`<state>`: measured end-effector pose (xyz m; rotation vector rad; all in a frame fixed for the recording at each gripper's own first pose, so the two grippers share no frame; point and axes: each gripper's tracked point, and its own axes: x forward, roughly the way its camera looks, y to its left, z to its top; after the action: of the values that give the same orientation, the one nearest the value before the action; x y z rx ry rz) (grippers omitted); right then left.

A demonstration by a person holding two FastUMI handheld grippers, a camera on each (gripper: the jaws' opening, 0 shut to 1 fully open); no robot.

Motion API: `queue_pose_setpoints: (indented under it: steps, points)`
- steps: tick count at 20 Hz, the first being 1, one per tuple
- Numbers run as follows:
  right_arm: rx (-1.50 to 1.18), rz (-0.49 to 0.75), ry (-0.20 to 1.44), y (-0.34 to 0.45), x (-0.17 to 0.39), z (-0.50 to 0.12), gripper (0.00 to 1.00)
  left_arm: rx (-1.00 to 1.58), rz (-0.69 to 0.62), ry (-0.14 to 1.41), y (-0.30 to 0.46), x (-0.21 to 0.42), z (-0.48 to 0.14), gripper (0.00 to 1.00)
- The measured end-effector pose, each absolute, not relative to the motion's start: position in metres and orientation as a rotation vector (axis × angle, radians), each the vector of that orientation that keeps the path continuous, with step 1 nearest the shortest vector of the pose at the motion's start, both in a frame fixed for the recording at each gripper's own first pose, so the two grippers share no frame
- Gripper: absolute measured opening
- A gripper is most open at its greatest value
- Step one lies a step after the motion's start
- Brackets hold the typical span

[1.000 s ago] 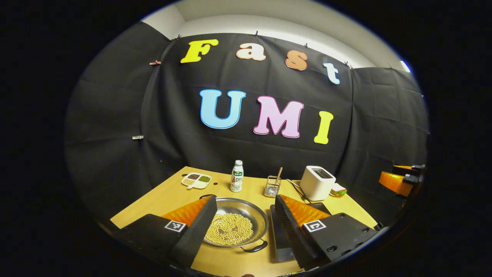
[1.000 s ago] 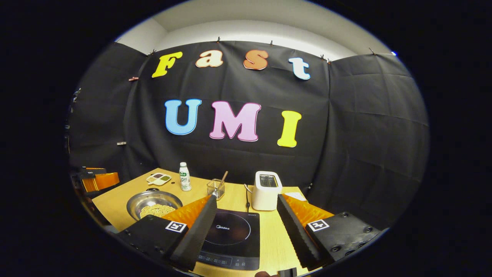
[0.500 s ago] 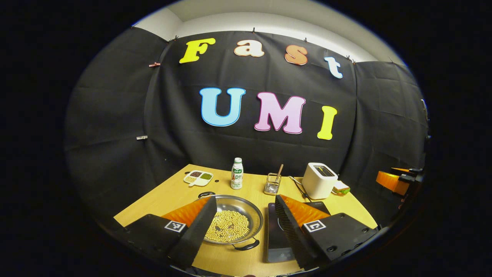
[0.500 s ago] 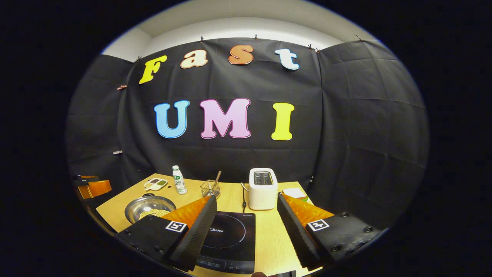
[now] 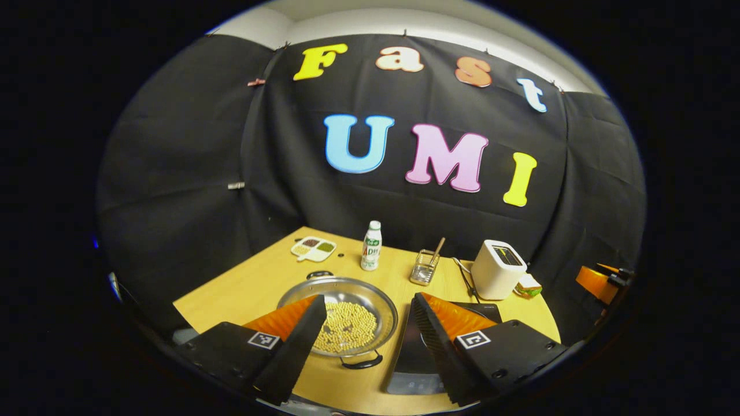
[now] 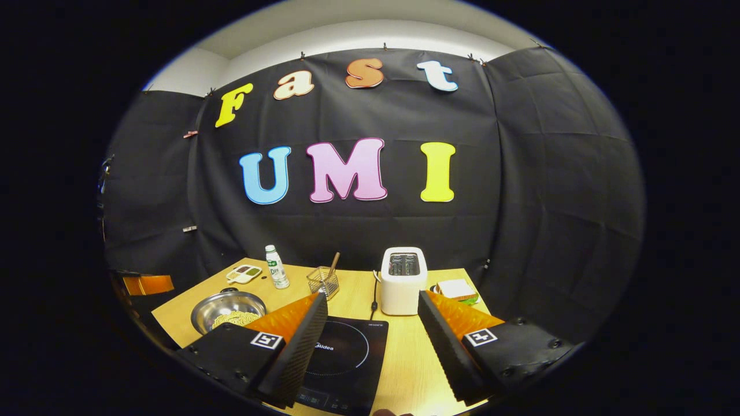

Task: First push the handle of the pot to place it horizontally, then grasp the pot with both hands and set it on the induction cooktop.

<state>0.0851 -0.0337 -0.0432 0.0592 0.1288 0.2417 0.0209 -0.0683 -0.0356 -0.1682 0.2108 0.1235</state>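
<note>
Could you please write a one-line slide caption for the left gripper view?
Open left tongs hover above a steel pot of beans, its handle nearest, beside the induction cooktop.

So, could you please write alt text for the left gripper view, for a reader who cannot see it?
The left tongs stand open above a steel pot of yellow beans on a wooden table, its near handle pointing toward the camera. A dark induction cooktop lies right of the pot; a bottle and a white toaster stand behind.

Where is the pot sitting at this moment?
In the left gripper view the pot sits on the table left of the cooktop, in front of the bottle.
</note>
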Motion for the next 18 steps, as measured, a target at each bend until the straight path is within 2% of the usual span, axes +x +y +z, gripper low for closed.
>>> queue_pose_setpoints:
  steps: [2, 4, 6, 11, 13, 14, 18]
  points:
    - [0.067, 0.234, 0.12, -0.032, 0.084, -0.04, 0.98, -0.191, 0.128, 0.264, -0.061, 0.021, -0.053, 0.92]
    - [0.055, 0.228, 0.125, -0.028, 0.082, -0.043, 0.98, -0.185, 0.135, 0.317, -0.044, 0.022, -0.07, 0.78]
    - [0.066, 0.208, 0.133, -0.025, 0.079, -0.045, 0.99, -0.208, 0.097, 0.385, -0.033, 0.023, -0.089, 0.58]
    - [0.072, 0.1, 0.188, -0.007, 0.065, -0.059, 0.99, -0.202, 0.036, 0.46, 0.007, 0.013, -0.125, 0.27]
    - [0.063, 0.076, 0.191, 0.008, 0.058, -0.057, 0.99, -0.204, 0.008, 0.48, 0.021, 0.004, -0.138, 0.05]
    - [0.054, 0.065, 0.192, 0.016, 0.055, -0.057, 0.99, -0.194, 0.001, 0.493, 0.03, 0.001, -0.148, 0.08]
    - [0.025, 0.025, 0.197, 0.043, 0.043, -0.057, 0.99, -0.124, -0.109, 0.536, 0.048, -0.012, -0.17, 0.05]
